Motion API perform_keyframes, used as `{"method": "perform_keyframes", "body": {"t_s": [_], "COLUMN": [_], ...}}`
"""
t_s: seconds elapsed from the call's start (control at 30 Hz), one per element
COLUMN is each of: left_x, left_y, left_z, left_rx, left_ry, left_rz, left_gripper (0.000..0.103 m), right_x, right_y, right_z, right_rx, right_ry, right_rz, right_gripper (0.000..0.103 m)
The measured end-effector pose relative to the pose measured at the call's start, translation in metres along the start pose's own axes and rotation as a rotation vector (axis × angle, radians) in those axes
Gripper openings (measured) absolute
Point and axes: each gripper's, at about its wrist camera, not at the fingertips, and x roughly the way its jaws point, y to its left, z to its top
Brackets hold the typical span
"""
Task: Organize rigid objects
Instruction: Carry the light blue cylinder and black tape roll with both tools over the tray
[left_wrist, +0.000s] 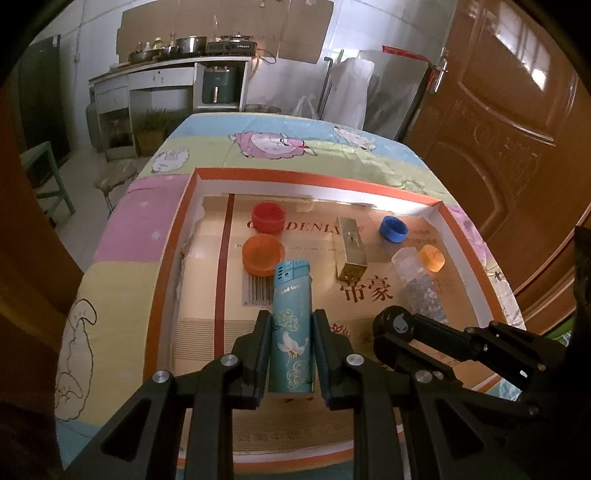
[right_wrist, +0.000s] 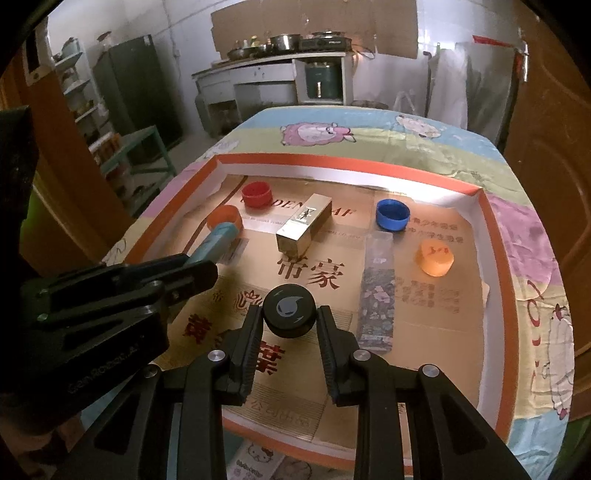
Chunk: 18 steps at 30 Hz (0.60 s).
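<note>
My left gripper (left_wrist: 290, 320) is shut on a teal lighter (left_wrist: 291, 325), held over the shallow orange-rimmed cardboard tray (left_wrist: 186, 206); the lighter also shows in the right wrist view (right_wrist: 216, 240). My right gripper (right_wrist: 289, 314) is shut on a round black cap (right_wrist: 289, 310), which also shows in the left wrist view (left_wrist: 393, 325). In the tray lie a red cap (right_wrist: 256, 194), an orange cap (left_wrist: 263, 254), a gold box (right_wrist: 304, 225), a blue cap (right_wrist: 392, 214), an orange cap on the right (right_wrist: 434, 256) and a clear patterned tube (right_wrist: 377, 291).
The tray sits on a table with a pastel cartoon cloth (left_wrist: 269, 142). A brown door (left_wrist: 509, 110) stands at the right. A green stool (right_wrist: 142, 147) and a kitchen counter (right_wrist: 273, 70) are behind.
</note>
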Motion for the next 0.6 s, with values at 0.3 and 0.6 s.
{"method": "perform_keyframes", "body": {"t_s": [0.3, 0.6], "left_x": [0.012, 0.014], "left_y": [0.003, 0.003], "left_z": [-0.002, -0.003], "left_rx": [-0.004, -0.008], "left_ry": [0.029, 0.030], "left_rz": [0.003, -0.001], "left_gripper": [0.023, 0.023], "right_x": [0.010, 0.013], "right_y": [0.002, 0.001], "right_z": [-0.003, -0.004], "right_rx": [-0.011, -0.015], "right_ry": [0.028, 0.029], "right_rz": [-0.004, -0.007], "right_gripper": [0.031, 0.031]}}
